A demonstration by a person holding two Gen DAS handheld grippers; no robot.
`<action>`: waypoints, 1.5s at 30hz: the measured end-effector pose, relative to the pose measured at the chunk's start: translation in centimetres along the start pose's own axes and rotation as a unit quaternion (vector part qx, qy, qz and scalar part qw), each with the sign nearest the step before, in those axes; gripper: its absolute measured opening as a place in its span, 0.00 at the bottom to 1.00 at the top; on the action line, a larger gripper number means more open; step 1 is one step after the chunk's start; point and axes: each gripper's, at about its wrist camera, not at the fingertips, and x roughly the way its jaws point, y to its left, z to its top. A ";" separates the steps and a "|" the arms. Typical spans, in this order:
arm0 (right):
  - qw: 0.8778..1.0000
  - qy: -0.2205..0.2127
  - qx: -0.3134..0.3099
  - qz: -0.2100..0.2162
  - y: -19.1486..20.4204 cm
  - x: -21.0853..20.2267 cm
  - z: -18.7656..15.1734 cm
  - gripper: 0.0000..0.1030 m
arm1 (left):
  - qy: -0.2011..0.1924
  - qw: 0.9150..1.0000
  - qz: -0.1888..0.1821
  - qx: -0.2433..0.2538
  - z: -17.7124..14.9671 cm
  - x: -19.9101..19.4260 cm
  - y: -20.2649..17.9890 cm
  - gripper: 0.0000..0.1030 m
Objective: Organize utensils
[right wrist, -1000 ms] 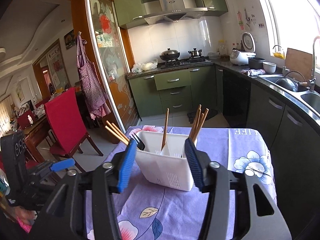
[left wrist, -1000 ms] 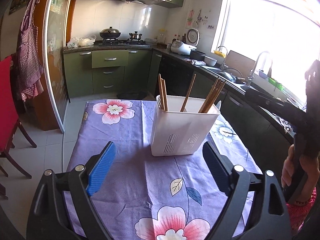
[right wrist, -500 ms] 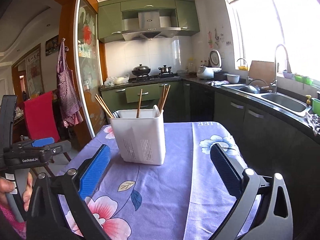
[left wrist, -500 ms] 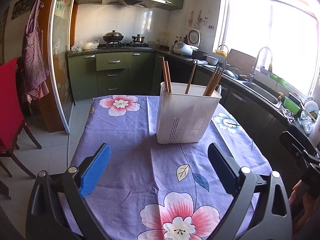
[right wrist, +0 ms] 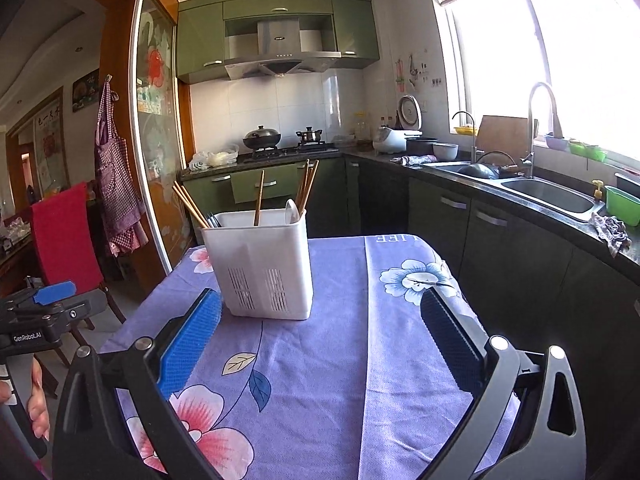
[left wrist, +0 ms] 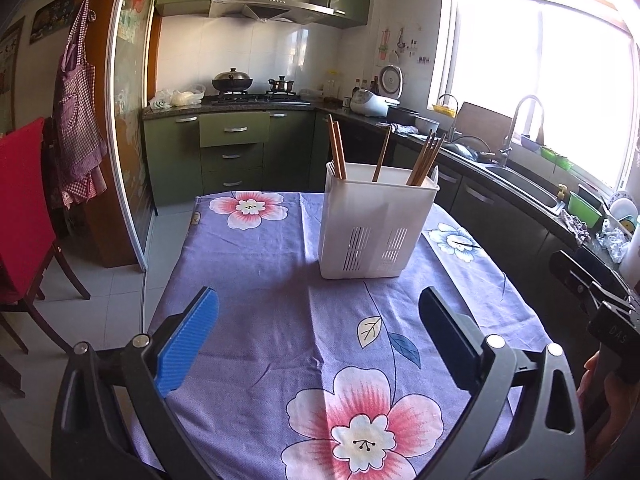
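A white slotted utensil holder (left wrist: 376, 228) stands upright on the purple floral tablecloth (left wrist: 280, 280); it also shows in the right wrist view (right wrist: 264, 264). Several wooden chopsticks (left wrist: 426, 158) stand in its compartments, and a white spoon (right wrist: 292, 211) shows in the right wrist view. My left gripper (left wrist: 320, 332) is open and empty, low over the near part of the table, well short of the holder. My right gripper (right wrist: 320, 332) is open and empty, also pulled back from the holder. No loose utensils lie on the cloth.
A red chair (left wrist: 24, 208) stands left of the table. Green cabinets and a counter with a sink (right wrist: 548, 196) run along the right. A stove with pots (left wrist: 248, 88) is at the back. The table's right edge is close to the cabinets.
Both grippers have pulled back from the holder and dropped lower. The right gripper's jaws, which were narrow near the holder, have opened wide. The holder has not moved.
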 end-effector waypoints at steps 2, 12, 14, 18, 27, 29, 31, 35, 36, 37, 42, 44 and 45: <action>1.000 0.000 -0.004 -0.002 0.3 0.0 0.1 0.95 | -0.002 1.000 0.002 0.001 0.0 -0.2 0.0 0.93; 1.000 0.001 -0.013 0.004 1.2 -0.1 0.4 0.95 | -0.005 1.000 0.001 -0.004 -0.1 -0.9 0.4 0.93; 1.000 0.001 -0.014 0.005 1.3 -0.1 0.4 0.95 | -0.005 1.000 0.001 -0.005 -0.1 -0.9 0.5 0.93; 1.000 0.002 -0.015 0.006 1.3 -0.1 0.5 0.95 | -0.005 1.000 0.001 -0.005 -0.1 -1.0 0.5 0.93; 1.000 0.003 -0.014 0.008 1.3 -0.1 0.5 0.95 | -0.005 1.000 0.001 -0.004 -0.1 -1.0 0.4 0.93; 1.000 0.004 -0.015 0.007 1.3 0.0 0.5 0.95 | -0.005 1.000 0.001 -0.005 -0.1 -1.0 0.4 0.93; 1.000 0.004 -0.015 0.008 1.3 0.0 0.5 0.95 | -0.006 1.000 -0.001 -0.008 -0.1 -1.1 0.5 0.93; 1.000 0.004 -0.015 0.008 1.3 0.0 0.5 0.95 | -0.009 1.000 -0.006 -0.015 0.1 -1.4 0.8 0.93; 1.000 0.004 -0.015 0.009 1.3 0.0 0.5 0.95 | -0.008 1.000 -0.007 -0.017 0.2 -1.4 0.8 0.93; 1.000 0.003 -0.015 0.009 1.3 -0.1 0.5 0.95 | -0.008 1.000 -0.007 -0.018 0.2 -1.4 0.9 0.93; 1.000 0.003 -0.015 0.008 1.3 -0.1 0.5 0.95 | -0.011 1.000 -0.006 -0.017 0.4 -1.6 0.8 0.93; 1.000 0.004 -0.016 0.008 1.3 -0.1 0.5 0.95 | -0.011 1.000 -0.005 -0.015 0.4 -1.6 0.8 0.93; 1.000 0.003 -0.015 0.008 1.3 -0.2 0.4 0.95 | -0.011 1.000 -0.005 -0.014 0.4 -1.6 0.7 0.93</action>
